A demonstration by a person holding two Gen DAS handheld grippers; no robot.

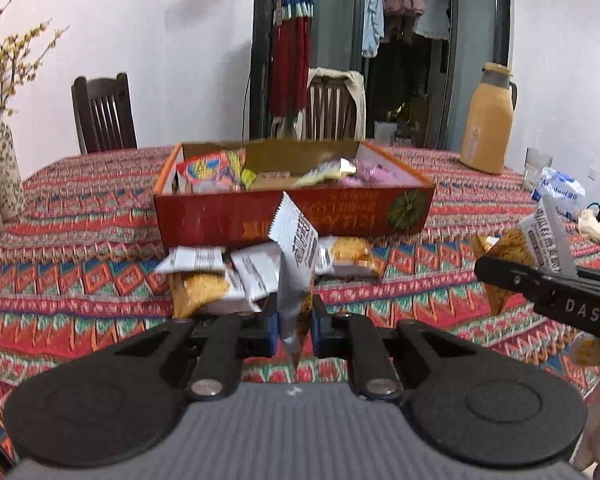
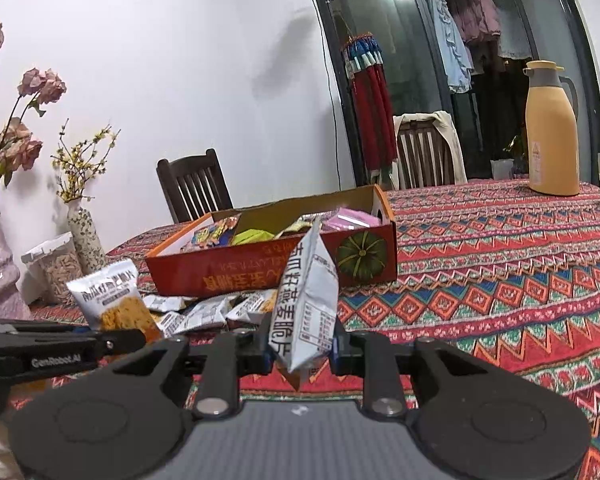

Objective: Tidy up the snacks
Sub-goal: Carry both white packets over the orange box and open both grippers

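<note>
Closest to me, both tools are loaded: my left gripper (image 1: 294, 322) has its jaws pinched narrow on a silver snack packet (image 1: 296, 248) that stands upright between the blue pads, and my right gripper (image 2: 300, 354) is clamped the same way on a second silver packet (image 2: 306, 304), held upright and tilted a little. Each tool also shows in the other's view, carrying its packet above the patterned tablecloth (image 2: 500, 280). Just beyond the fingers, a loose heap of packets (image 1: 236, 276) of the same silver-and-orange kind lies on the cloth, right against the near wall of the orange cardboard box (image 1: 204, 216). I count roughly half a dozen there, though they overlap and I cannot be sure. Farther on, the box itself sits open, with no lid in sight, and it already holds a mix: a bright red-and-blue bag (image 1: 208, 172) at the left end, a yellow-green wrapper beside it, a gold-edged one near the middle and pink packs (image 1: 368, 172) toward the right. I judge the job partly done: some snacks are boxed, two are in the air, and the heap on the table is left. On the far right of the table stands an orange thermos jug (image 2: 552, 136), and at the far left a lidded clear canister (image 2: 56, 264) holds pale stick-like pieces beside the flower vases (image 2: 86, 240).
</note>
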